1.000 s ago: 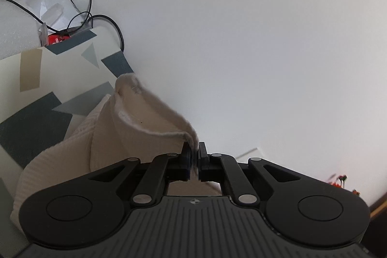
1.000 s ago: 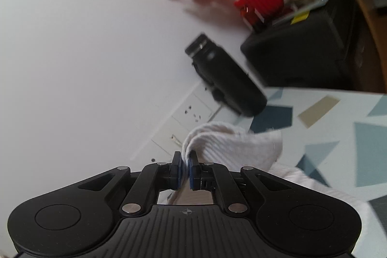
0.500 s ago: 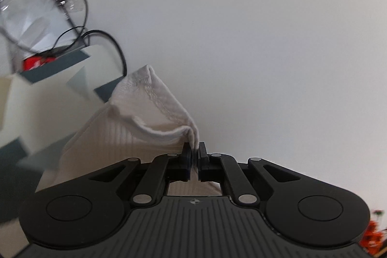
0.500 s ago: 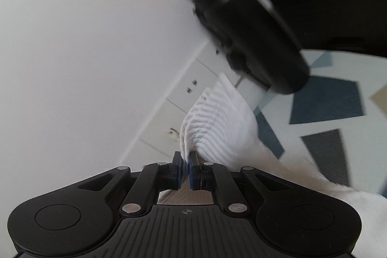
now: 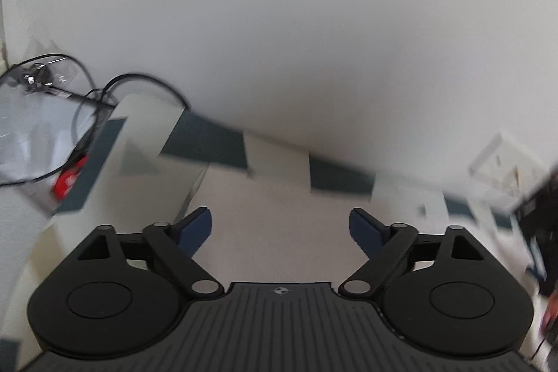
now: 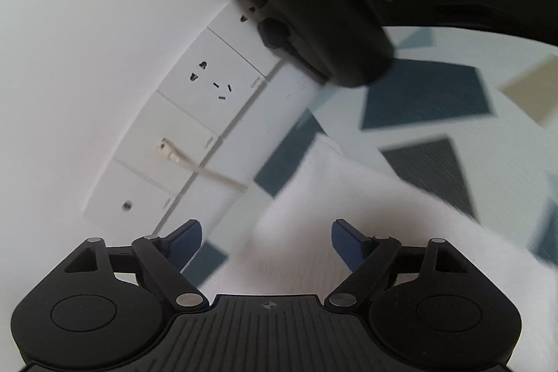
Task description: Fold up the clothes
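Along the table's back edge, by the wall, a white garment is laid flat. Both the left gripper and the right gripper are seen opening above it, nothing pinched, apparently so a finished fold can settle.

Two black handheld grippers.
Left gripper, right gripper: ribbed bodies, round discs, silver pins, blue finger pads.
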`<action>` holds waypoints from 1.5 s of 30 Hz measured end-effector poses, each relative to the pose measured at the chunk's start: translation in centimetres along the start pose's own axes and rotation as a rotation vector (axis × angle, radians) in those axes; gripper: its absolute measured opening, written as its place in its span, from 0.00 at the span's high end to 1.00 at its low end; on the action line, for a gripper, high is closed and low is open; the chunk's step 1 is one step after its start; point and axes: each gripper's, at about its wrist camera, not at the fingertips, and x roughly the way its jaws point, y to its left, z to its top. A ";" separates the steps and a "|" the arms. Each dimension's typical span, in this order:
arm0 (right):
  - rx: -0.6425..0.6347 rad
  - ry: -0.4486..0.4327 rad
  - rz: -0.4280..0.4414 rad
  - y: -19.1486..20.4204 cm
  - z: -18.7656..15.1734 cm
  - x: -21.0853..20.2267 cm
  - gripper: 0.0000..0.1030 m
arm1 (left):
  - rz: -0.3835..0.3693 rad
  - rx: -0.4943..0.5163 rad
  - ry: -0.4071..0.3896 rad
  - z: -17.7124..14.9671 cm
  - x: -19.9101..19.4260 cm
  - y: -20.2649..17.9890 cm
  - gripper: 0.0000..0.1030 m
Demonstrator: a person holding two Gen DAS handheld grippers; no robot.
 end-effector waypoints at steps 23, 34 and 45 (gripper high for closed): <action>-0.143 0.086 -0.160 -0.5 -17.9 -17.1 0.05 | -0.080 -0.150 -0.006 -14.1 -6.3 6.6 0.93; -0.075 0.060 -0.162 -0.7 -20.1 -19.1 0.04 | -0.004 -0.393 -0.035 -18.0 -11.3 10.0 0.71; 0.001 -0.084 -0.305 -6.3 -17.1 -22.4 0.01 | -0.003 0.096 -0.038 -17.1 -12.1 2.2 0.09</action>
